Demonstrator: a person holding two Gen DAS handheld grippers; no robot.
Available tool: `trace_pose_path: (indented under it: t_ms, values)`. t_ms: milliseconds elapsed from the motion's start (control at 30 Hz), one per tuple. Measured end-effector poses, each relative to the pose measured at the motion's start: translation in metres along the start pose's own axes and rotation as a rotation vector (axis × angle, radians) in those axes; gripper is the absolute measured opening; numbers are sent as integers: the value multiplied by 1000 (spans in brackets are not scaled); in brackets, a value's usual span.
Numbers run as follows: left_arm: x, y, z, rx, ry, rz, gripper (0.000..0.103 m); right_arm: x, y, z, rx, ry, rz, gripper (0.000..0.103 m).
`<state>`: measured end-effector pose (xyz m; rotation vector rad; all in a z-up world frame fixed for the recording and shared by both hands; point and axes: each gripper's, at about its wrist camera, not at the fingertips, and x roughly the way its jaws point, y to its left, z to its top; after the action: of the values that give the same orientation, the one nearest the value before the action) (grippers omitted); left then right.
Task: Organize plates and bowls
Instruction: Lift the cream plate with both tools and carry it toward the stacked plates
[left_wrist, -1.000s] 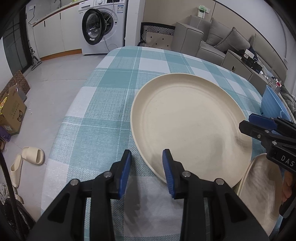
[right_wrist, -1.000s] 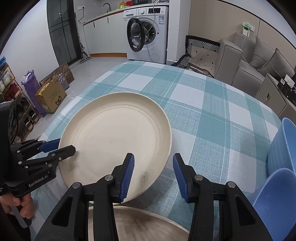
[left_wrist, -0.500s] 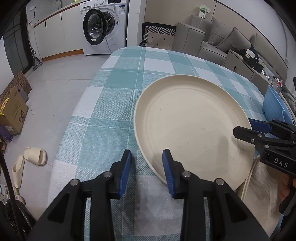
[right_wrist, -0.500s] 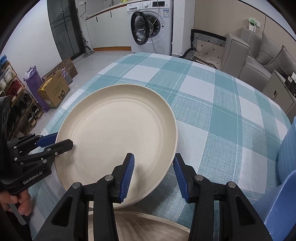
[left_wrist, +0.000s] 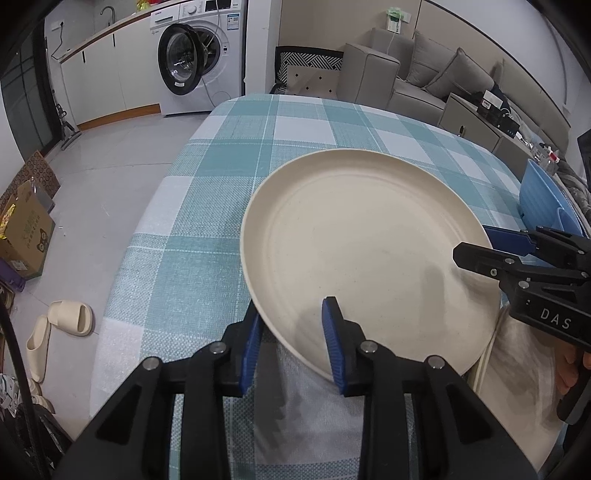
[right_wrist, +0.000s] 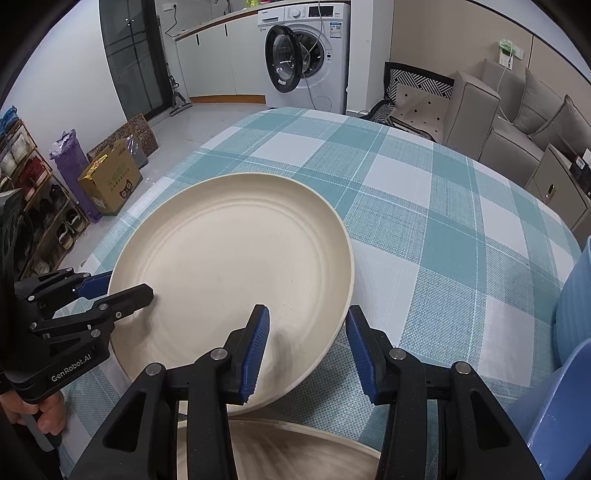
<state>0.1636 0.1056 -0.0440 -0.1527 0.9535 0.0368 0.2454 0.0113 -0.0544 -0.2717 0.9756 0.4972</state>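
Note:
A large cream plate (left_wrist: 365, 251) lies on the teal checked tablecloth; it also shows in the right wrist view (right_wrist: 232, 266). My left gripper (left_wrist: 291, 343) is open with its jaws astride the plate's near-left rim, one under and one over it. My right gripper (right_wrist: 304, 349) is open and straddles the plate's opposite rim; it shows in the left wrist view (left_wrist: 480, 243). A second cream plate (right_wrist: 288, 450) lies under the right gripper, partly beneath the first plate's edge. Blue bowls (right_wrist: 565, 376) stand at the right.
The table's left edge (left_wrist: 147, 258) drops to a tiled floor with slippers (left_wrist: 66, 325) and a cardboard box (left_wrist: 26, 236). A washing machine (left_wrist: 199, 62) and a grey sofa (left_wrist: 417, 74) lie beyond the table. Bare checked cloth (right_wrist: 443, 229) stretches behind the plate.
Both grippers have closed in on the large plate from opposite sides, so that its rim now sits between each pair of open jaws. The plate has shifted slightly on the cloth.

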Motion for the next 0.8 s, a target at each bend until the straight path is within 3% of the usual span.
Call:
trace_pose_path:
  t_ms: [800]
  values:
    - [-55, -8, -8, 8, -105, 28, 31, -70, 15, -14, -21, -130, 3, 45]
